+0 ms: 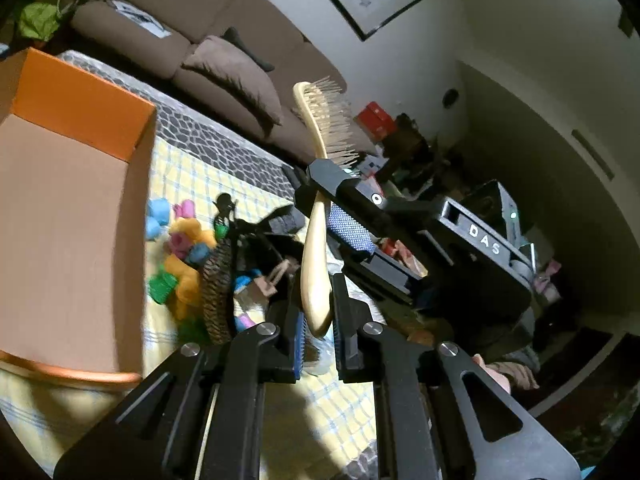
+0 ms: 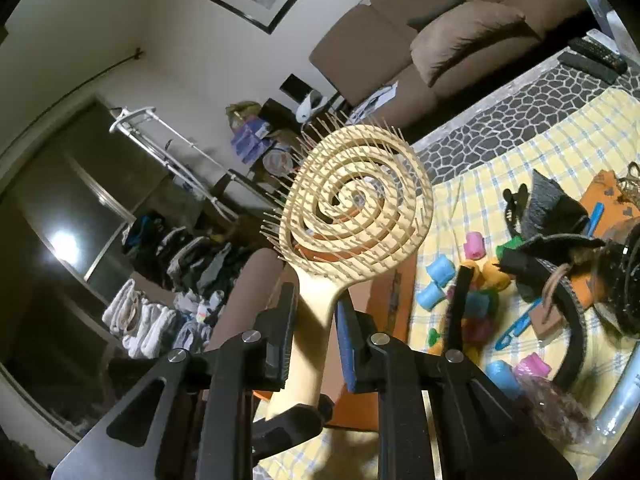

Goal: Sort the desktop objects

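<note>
**A:** Hairbrush, where is it?

**B:** I hold it up in the air with both grippers. My left gripper pinches the bottom end of the handle. My right gripper squeezes the handle higher up, just under the round head.

**A:** What is past it?

**B:** The orange box sits to the left of my left gripper. The curlers lie on the checked cloth, right of my right gripper.

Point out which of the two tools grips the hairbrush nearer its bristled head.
The right tool: it clamps the hairbrush handle just below the bristles, while the left tool holds the handle's butt end.
</note>
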Demonstrator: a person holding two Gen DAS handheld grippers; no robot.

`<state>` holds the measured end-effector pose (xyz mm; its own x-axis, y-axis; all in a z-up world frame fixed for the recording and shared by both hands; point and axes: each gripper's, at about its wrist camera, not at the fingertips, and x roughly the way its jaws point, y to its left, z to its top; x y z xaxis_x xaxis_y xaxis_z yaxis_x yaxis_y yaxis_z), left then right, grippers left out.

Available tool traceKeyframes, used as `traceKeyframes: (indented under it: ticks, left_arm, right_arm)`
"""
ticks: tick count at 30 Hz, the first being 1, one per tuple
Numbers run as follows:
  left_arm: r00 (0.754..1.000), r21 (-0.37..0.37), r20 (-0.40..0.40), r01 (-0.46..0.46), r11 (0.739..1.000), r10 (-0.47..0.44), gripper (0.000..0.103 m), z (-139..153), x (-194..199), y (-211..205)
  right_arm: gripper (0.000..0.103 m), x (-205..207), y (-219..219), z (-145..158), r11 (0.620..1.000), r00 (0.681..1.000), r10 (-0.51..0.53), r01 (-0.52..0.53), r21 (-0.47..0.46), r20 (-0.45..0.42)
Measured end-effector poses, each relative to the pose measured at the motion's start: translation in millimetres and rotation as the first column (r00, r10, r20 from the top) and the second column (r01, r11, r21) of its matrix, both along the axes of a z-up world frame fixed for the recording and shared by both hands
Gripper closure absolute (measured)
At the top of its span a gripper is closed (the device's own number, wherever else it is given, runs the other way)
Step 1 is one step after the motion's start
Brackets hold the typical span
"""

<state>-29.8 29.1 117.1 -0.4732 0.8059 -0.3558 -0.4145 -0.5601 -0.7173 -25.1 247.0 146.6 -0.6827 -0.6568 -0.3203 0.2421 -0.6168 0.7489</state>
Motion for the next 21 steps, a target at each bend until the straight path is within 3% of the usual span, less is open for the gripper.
traceKeyframes:
  ticks: [9,14,21]
  left_arm:
    - [0.995,-0.114,0.045,-0.083,0.99,0.088,0.092,1.1,-28.7,-39.0]
    - [0.986,-0.111,0.115,-0.111,0.988,0.124,0.092,-9.3,-51.1,-60.0]
    - [0.962,-0.096,0.221,-0.141,0.985,0.159,0.092,-30.1,-91.3,-77.6]
  right_arm:
    - [0.084,-38.6,-44.6,1.1,0.998,0.999,0.044,-0.045,0.033,0.029]
    - [0.084,-80.6,-82.3,-10.7,0.991,0.99,0.097,-0.106,0.086,0.1]
    - [0.082,-118.5,-101.8,-36.4,0.986,0.974,0.106,-0.129,0.102,0.202]
